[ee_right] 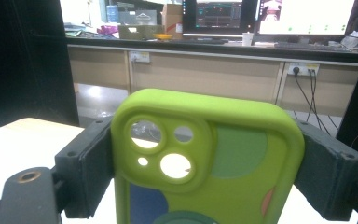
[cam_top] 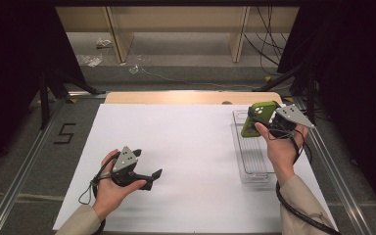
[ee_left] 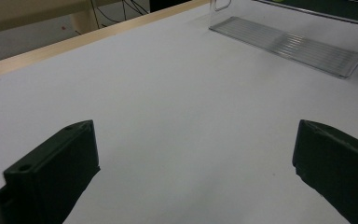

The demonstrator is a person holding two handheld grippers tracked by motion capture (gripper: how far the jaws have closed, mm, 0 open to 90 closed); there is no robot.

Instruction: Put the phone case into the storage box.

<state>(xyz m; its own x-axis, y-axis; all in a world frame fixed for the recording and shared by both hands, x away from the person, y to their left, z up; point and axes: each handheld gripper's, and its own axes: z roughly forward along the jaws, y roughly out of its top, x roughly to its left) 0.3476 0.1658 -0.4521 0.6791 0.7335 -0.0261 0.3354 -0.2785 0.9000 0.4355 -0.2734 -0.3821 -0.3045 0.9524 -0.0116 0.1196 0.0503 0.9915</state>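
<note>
Phone case (ee_right: 205, 163), lime green with darker green, blue and orange patches and round camera cut-outs, sits clamped between the two black jaws of the right gripper (ee_right: 207, 172), which press on its two long edges. In the high view the right gripper (cam_top: 269, 125) holds the case (cam_top: 258, 117) raised above the far end of a clear plastic tray (cam_top: 252, 169) that lies at the right side of the white table sheet (cam_top: 186, 147). The left gripper (cam_top: 149, 177) rests in the person's left hand (cam_top: 112, 188) over the near left part of the sheet, well apart from the tray, its jaws spread wide with nothing between them.
</note>
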